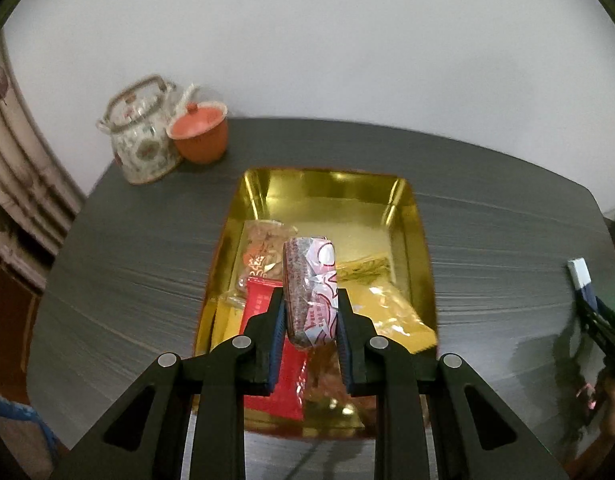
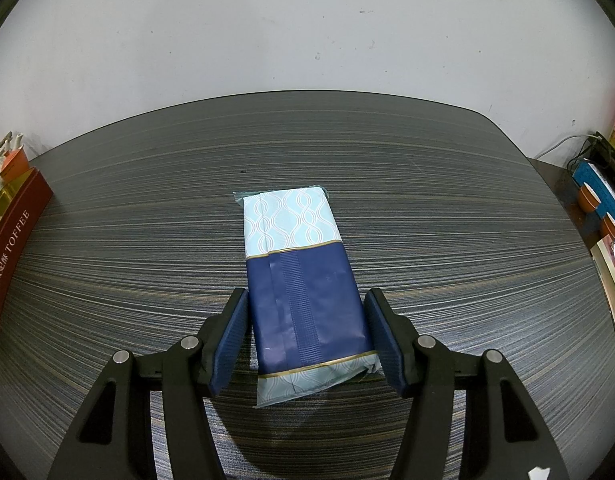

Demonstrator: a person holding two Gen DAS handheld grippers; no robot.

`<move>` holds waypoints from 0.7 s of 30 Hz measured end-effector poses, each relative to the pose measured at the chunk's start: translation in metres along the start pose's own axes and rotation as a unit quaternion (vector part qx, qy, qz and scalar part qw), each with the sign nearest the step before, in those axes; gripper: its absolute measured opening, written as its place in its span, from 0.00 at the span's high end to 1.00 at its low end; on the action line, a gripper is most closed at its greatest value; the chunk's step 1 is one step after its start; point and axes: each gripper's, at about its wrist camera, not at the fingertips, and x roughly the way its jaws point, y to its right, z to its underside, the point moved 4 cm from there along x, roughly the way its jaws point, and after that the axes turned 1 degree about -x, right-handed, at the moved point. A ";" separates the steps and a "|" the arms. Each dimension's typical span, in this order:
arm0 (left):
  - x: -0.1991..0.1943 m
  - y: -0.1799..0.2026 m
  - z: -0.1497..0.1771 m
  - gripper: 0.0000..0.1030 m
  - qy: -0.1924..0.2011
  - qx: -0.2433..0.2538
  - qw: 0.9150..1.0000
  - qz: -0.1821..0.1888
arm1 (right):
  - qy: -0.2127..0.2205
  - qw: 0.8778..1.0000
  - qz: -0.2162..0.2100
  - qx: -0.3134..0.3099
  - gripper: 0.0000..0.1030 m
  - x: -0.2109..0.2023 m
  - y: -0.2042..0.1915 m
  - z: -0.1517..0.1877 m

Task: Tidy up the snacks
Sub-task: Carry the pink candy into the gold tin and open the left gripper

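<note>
left gripper [image 1: 310,312] jaws pinching a wrapped snack [image 1: 310,280] over the gold tin [image 1: 417,216] on worktop [image 1: 127,280]; tin holds red pkt [image 1: 263,304], yellow pkt [image 1: 399,312], clear pkt [image 1: 261,248]. right gripper [image 2: 305,336] jaws spread either side of blue pack [image 2: 303,280], not pressing it.

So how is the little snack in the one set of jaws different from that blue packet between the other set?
The red-and-white wrapped snack is small and rounded; the blue packet is long, flat and far bigger. The snack is clamped in the left gripper, lifted over the gold tin. The packet lies on the table between the right gripper's open jaws, which don't press on it. Both are sealed, wrapped items.
</note>
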 end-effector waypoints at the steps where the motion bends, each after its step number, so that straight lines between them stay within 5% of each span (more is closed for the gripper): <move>1: 0.007 -0.003 -0.001 0.77 -0.006 -0.007 1.000 -0.001 | 0.000 1.000 0.000 0.000 0.45 0.000 0.000 0.000; 16: 0.044 -0.019 0.005 0.75 -0.049 -0.015 0.998 -0.021 | 0.000 1.000 0.000 -0.001 0.45 0.000 0.000 0.000; 21: 0.034 -0.019 0.006 0.52 -0.039 -0.014 0.999 -0.026 | 0.000 1.000 0.001 -0.001 0.45 0.000 0.000 0.000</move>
